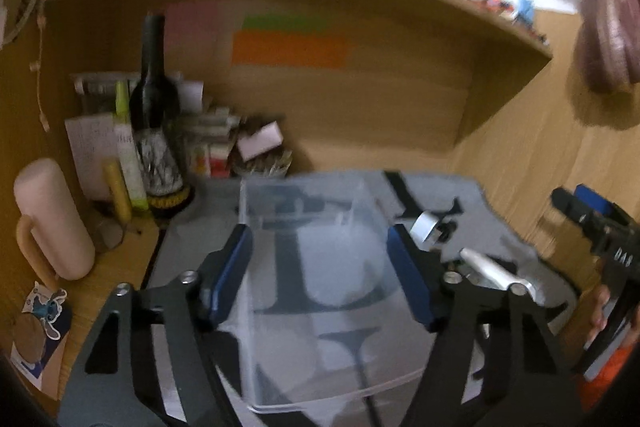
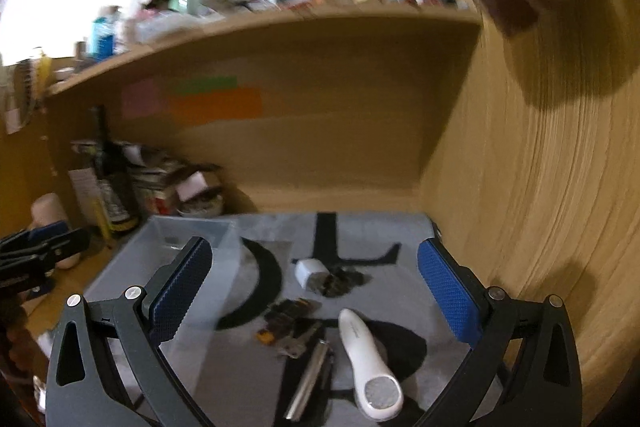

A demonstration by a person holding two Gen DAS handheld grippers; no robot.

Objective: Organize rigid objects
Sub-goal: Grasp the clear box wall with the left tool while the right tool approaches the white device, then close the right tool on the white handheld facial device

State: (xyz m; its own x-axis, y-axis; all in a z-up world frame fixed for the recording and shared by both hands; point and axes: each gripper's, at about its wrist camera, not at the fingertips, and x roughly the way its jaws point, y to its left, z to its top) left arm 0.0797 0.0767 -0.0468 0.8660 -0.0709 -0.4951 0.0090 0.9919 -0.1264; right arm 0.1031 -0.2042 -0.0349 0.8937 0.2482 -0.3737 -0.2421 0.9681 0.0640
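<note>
White plastic, the handheld shaver-like device (image 2: 370,363) lies lowest centre on the desk mat (image 2: 256,367), light, stiff, slick; grip its narrow waist. Right gripper (image 2: 316,295) fingers spread, empty. Farther left, the clear bin (image 1: 320,267) sits between the left gripper (image 1: 320,275) fingers, also spread.

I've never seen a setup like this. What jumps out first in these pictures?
A clear plastic storage box sits on a grey mat with big dark letters, straight ahead of the left gripper, whose blue-padded jaws stand open. Right of the box, ahead of the open right gripper, lie a white handheld device with a round metal end and a white charger cube.
</note>
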